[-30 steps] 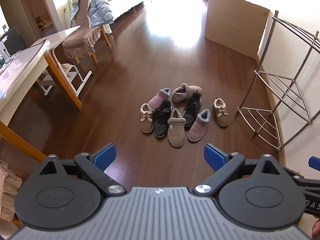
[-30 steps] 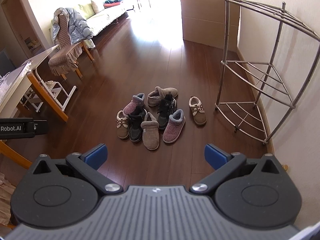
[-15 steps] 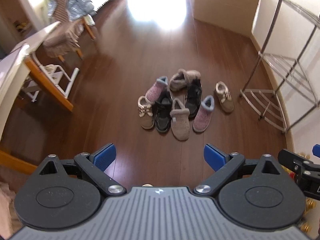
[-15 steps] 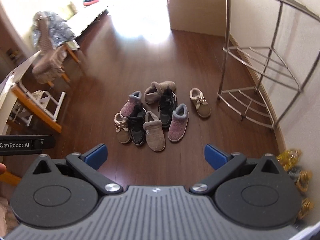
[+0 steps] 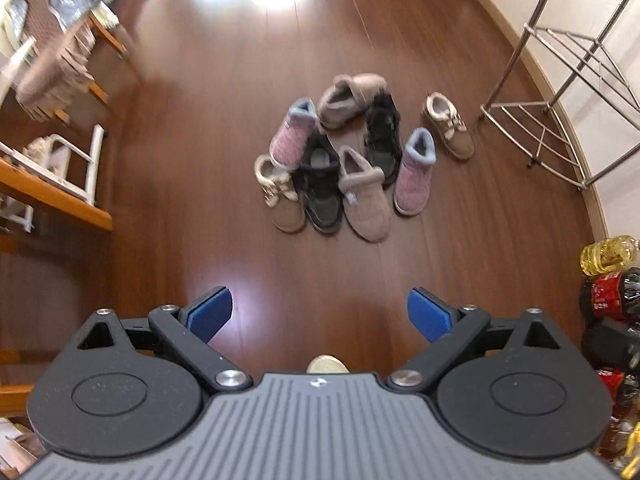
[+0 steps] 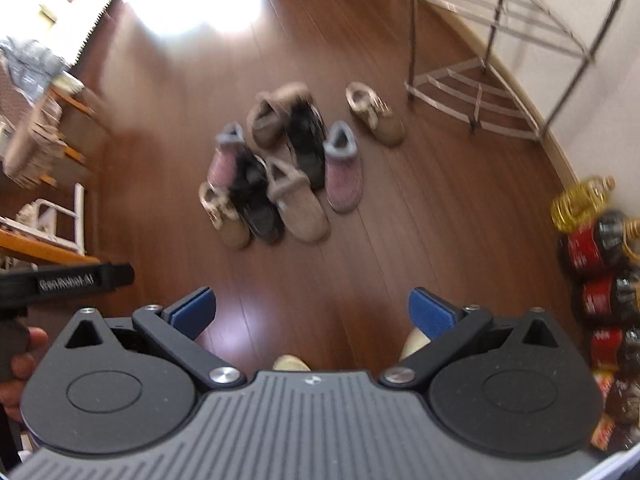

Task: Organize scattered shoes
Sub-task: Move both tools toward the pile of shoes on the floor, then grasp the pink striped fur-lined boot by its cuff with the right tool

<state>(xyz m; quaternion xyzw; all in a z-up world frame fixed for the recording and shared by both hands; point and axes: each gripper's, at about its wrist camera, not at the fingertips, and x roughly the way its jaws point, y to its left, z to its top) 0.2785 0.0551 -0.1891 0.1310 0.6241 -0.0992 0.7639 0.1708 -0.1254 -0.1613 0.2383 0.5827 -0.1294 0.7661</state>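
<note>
Dark wood floor [image 5: 200, 160] carries clustered shoes [image 5: 352, 160]; left gripper [image 5: 320, 314] and right gripper [image 6: 314, 312] fingers spread wide, empty.

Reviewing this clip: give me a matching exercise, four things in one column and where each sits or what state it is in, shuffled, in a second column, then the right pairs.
Things:
1. metal rack
2. tan shoe with straps
3. left gripper
4. red-labelled bottles

Place or state:
A. open, holding nothing
B. on the floor, apart from the pile, on its rack side
C. by the wall, at the right edge of the view
D. in the corner, shelves bare

Pairs: 1-D, 2-B, 3-A, 4-C
</note>
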